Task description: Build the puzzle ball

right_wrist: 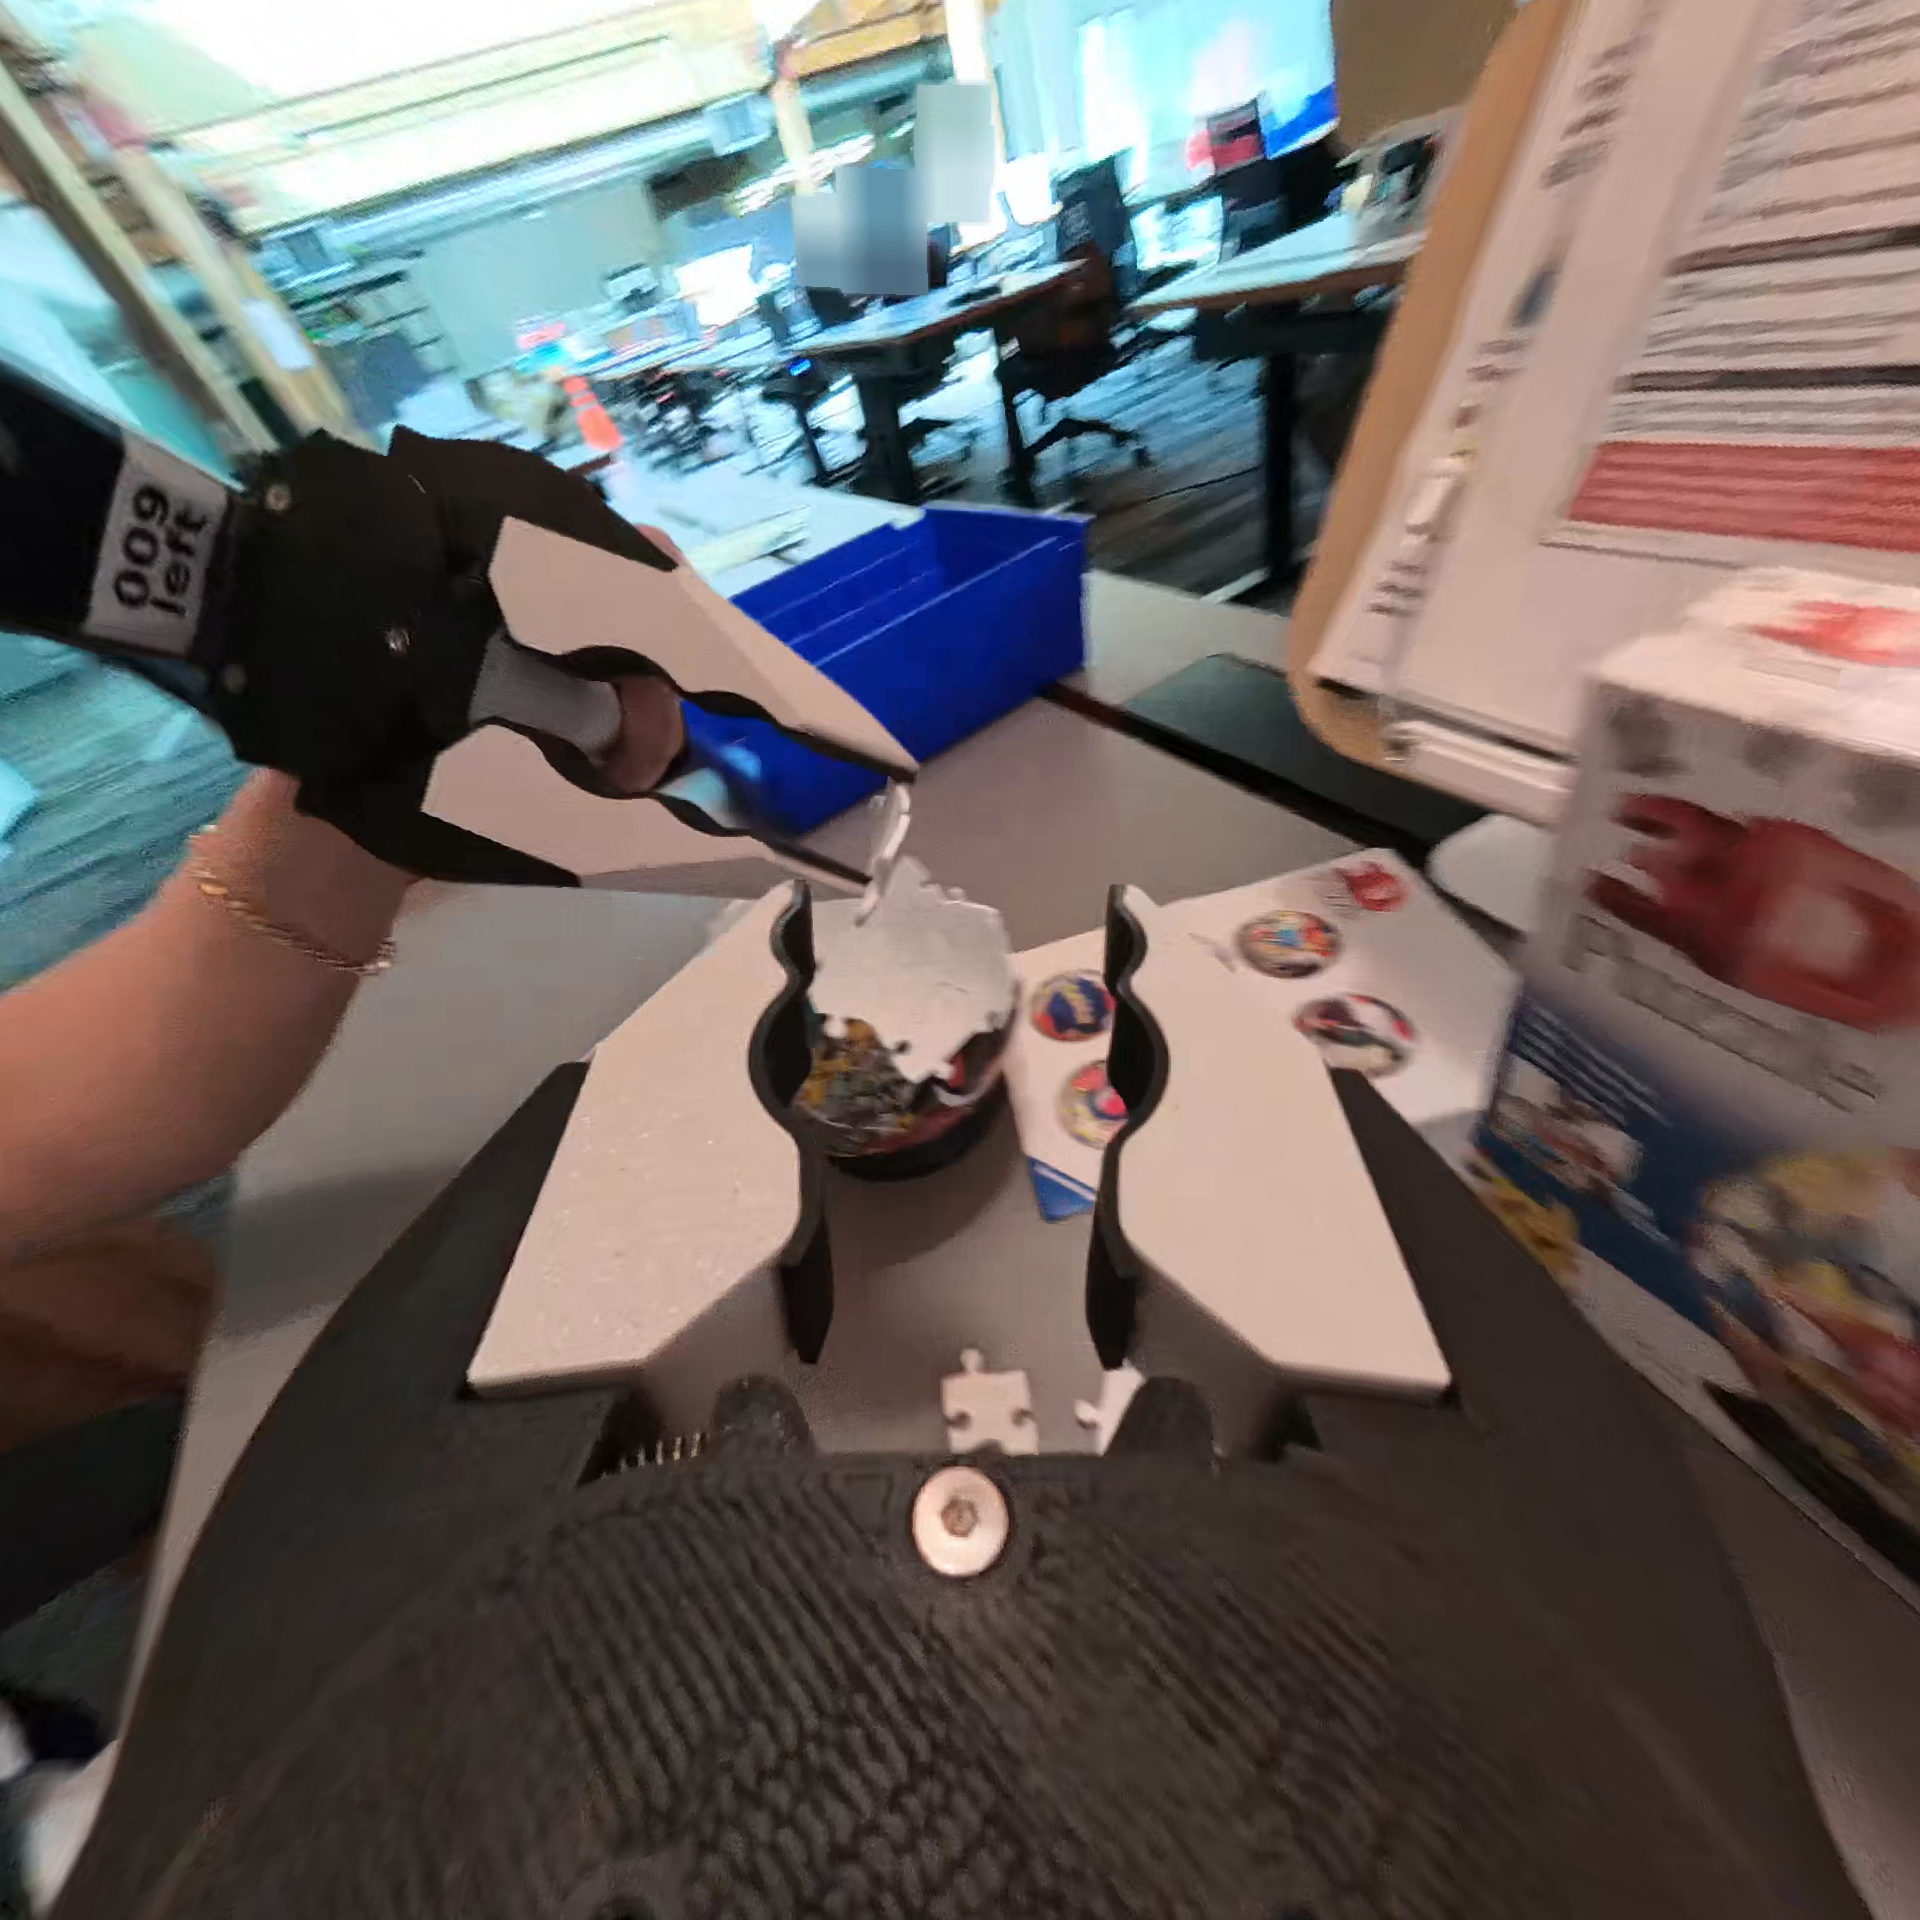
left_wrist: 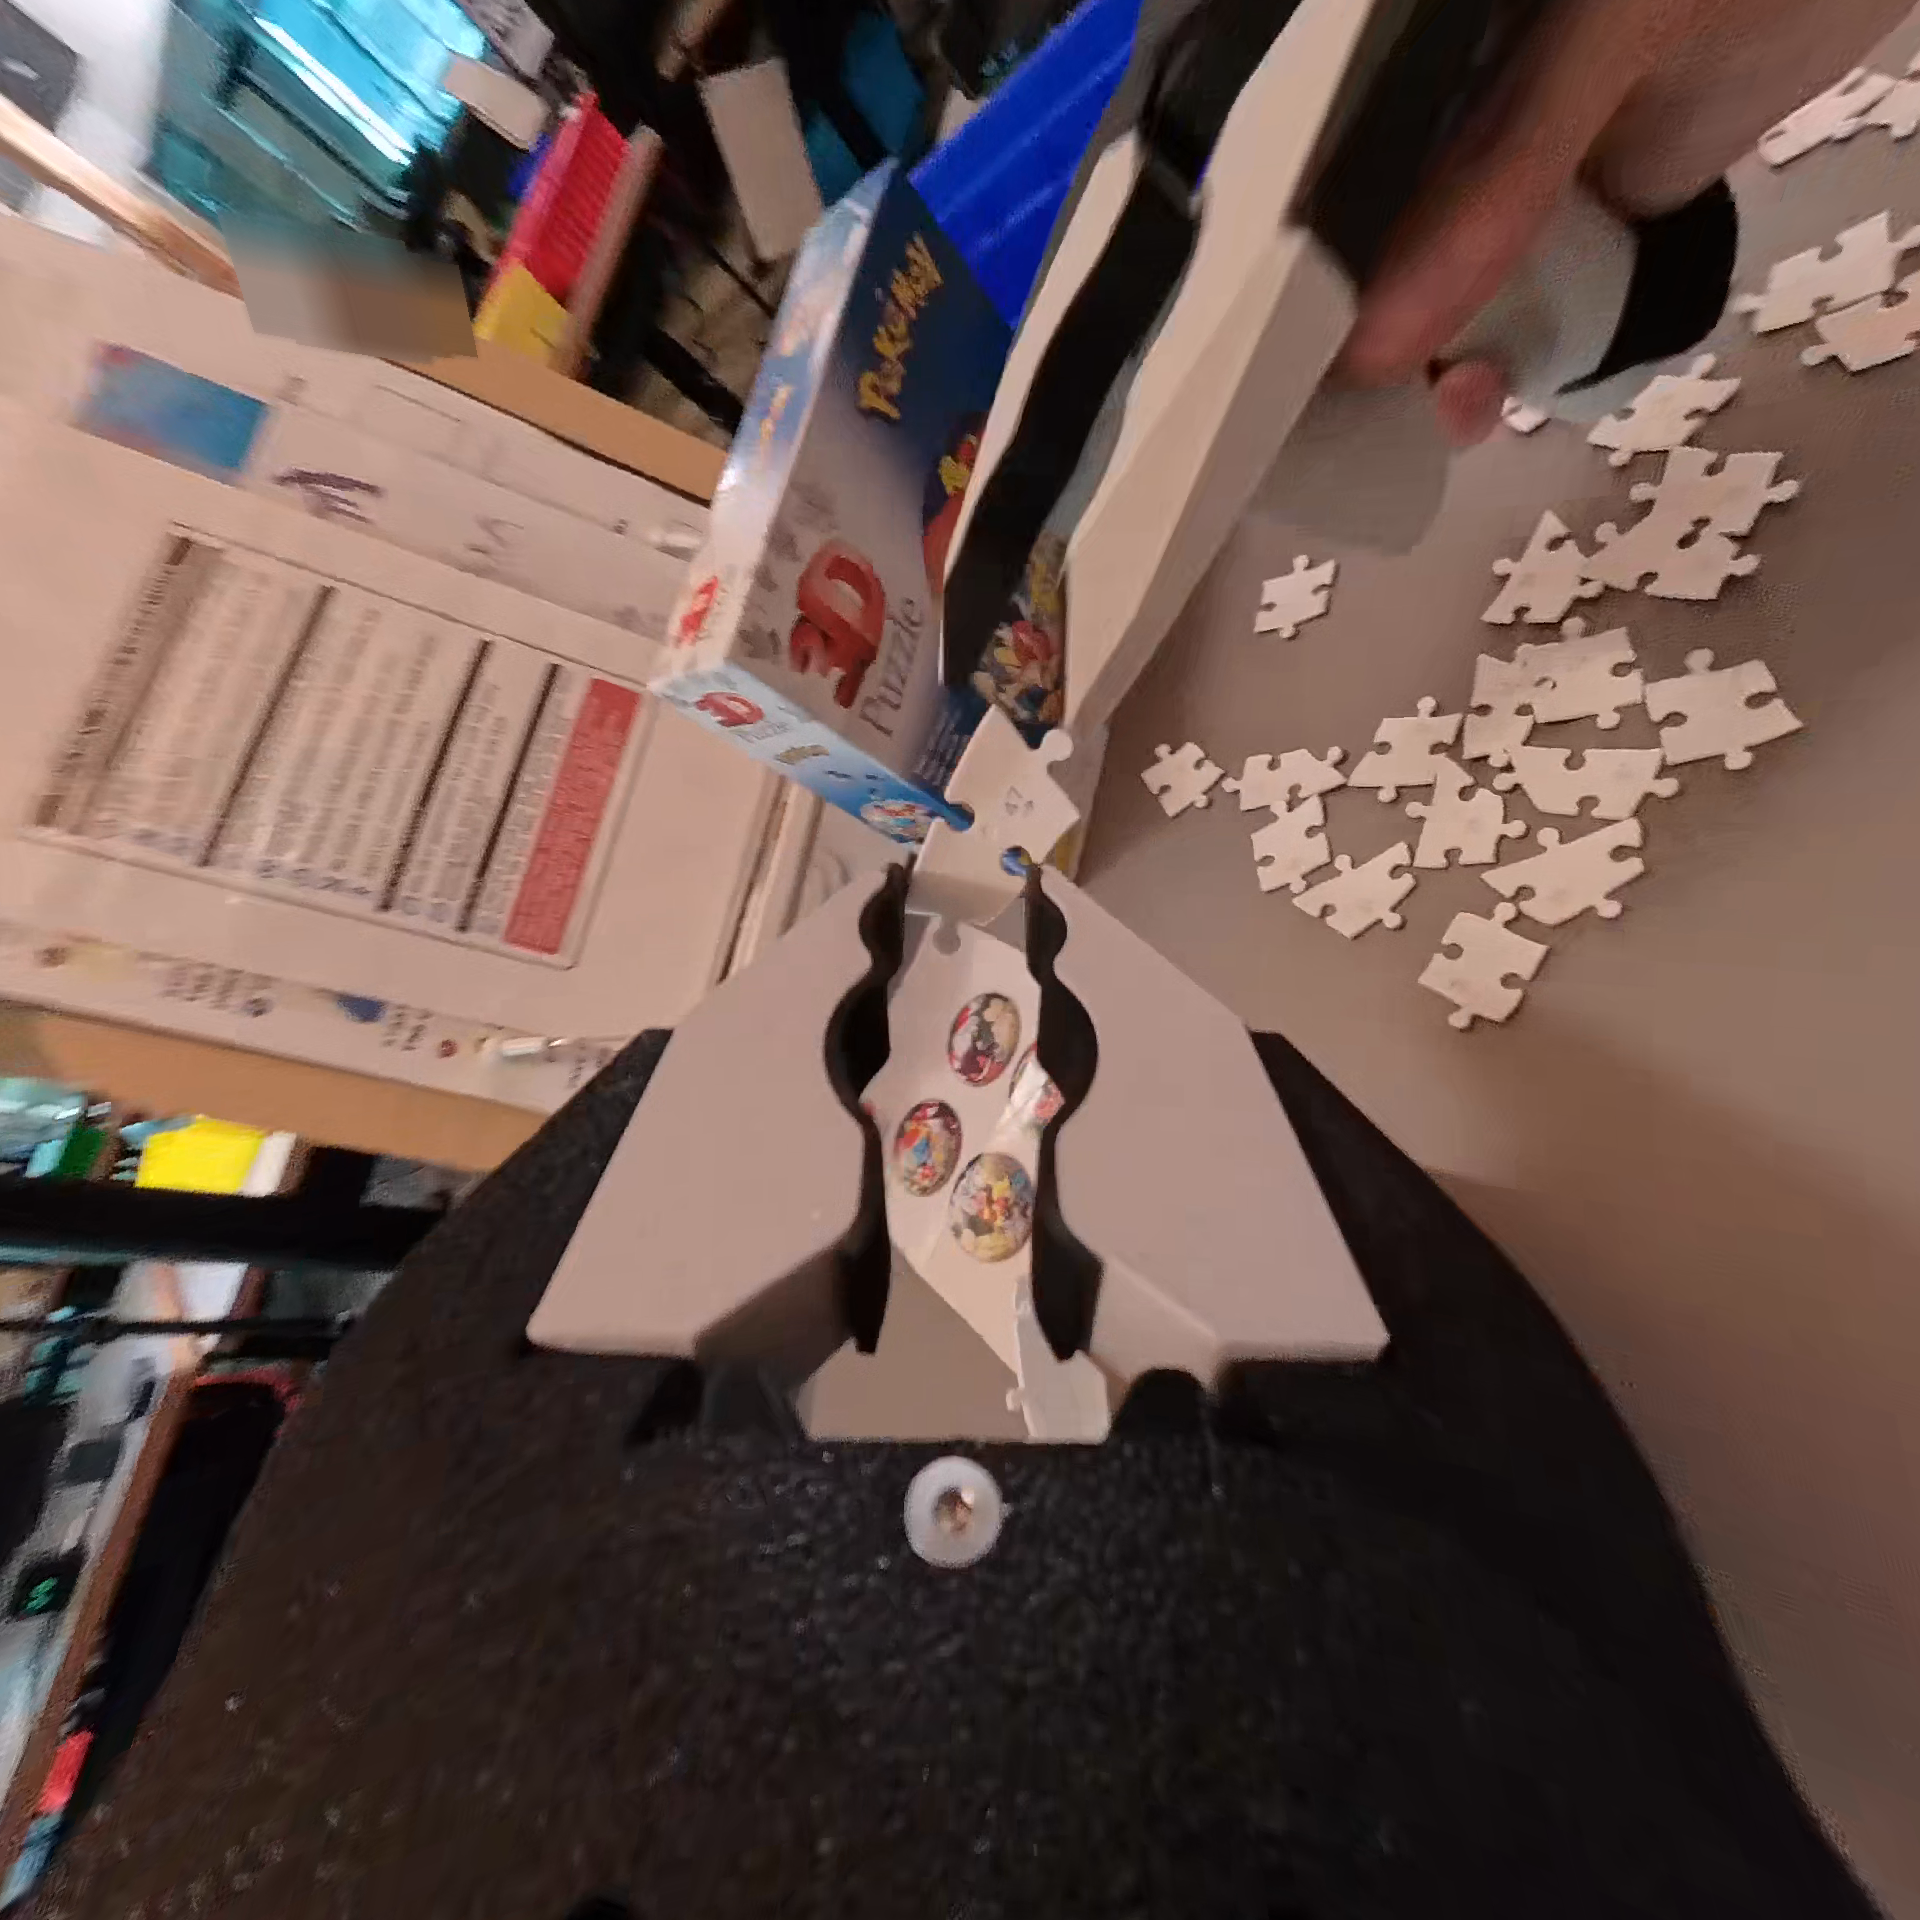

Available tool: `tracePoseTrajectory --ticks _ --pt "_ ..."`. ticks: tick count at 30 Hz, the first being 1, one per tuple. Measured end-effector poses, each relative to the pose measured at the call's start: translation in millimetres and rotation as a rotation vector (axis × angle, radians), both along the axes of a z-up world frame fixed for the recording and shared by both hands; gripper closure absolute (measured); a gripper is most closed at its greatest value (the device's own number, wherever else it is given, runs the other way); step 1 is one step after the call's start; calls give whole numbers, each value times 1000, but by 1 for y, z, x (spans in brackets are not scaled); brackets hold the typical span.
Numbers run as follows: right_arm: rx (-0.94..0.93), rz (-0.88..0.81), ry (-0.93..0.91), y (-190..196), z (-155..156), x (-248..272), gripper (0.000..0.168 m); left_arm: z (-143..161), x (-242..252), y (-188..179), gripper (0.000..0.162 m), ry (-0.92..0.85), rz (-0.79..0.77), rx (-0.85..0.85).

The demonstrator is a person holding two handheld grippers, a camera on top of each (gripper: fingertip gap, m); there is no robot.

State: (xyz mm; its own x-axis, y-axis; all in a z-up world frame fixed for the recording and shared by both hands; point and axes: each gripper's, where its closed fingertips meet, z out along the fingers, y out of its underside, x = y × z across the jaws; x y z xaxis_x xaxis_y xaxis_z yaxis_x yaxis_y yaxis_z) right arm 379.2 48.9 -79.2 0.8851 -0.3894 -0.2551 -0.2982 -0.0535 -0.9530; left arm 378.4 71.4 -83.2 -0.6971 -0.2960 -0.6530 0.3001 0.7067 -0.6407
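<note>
Grey table: left gripper (left_wrist: 961, 883) pinches a piece (left_wrist: 1003, 805) by its edge over the half-built ball (right_wrist: 909, 1023); right gripper (right_wrist: 956, 914) gapes around it. Light, stiff, fragile—I'd grip edges.

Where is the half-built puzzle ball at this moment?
In the right wrist view the half-built puzzle ball sits on the grey table, between the open right gripper's fingers, left of the leaflet.
</note>
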Motion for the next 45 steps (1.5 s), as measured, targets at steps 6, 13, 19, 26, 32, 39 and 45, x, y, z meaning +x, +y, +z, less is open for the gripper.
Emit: tracePoseTrajectory --ticks 6,13,19,26,32,39,45 --pt "35 194 29 50 10 -21 157 6 -13 33 141 -107 82 -37" --pt "-61 202 -3 78 0 -11 168 4 -7 56 153 -152 116 -99" --pt "-235 268 -71 95 -17 -9 168 3 -7 61 162 -120 34 -172" --pt "-736 416 -370 80 -40 13 168 -18 5 81 151 198 -42 -134" --pt "-1046 561 -425 82 -48 27 168 -55 20 79 131 403 -154 -14" --pt "-1091 624 -369 101 -56 30 168 -68 39 73 144 403 -221 -4" --pt "-1075 541 -365 109 -65 46 162 -74 57 81 162 423 -190 -31"
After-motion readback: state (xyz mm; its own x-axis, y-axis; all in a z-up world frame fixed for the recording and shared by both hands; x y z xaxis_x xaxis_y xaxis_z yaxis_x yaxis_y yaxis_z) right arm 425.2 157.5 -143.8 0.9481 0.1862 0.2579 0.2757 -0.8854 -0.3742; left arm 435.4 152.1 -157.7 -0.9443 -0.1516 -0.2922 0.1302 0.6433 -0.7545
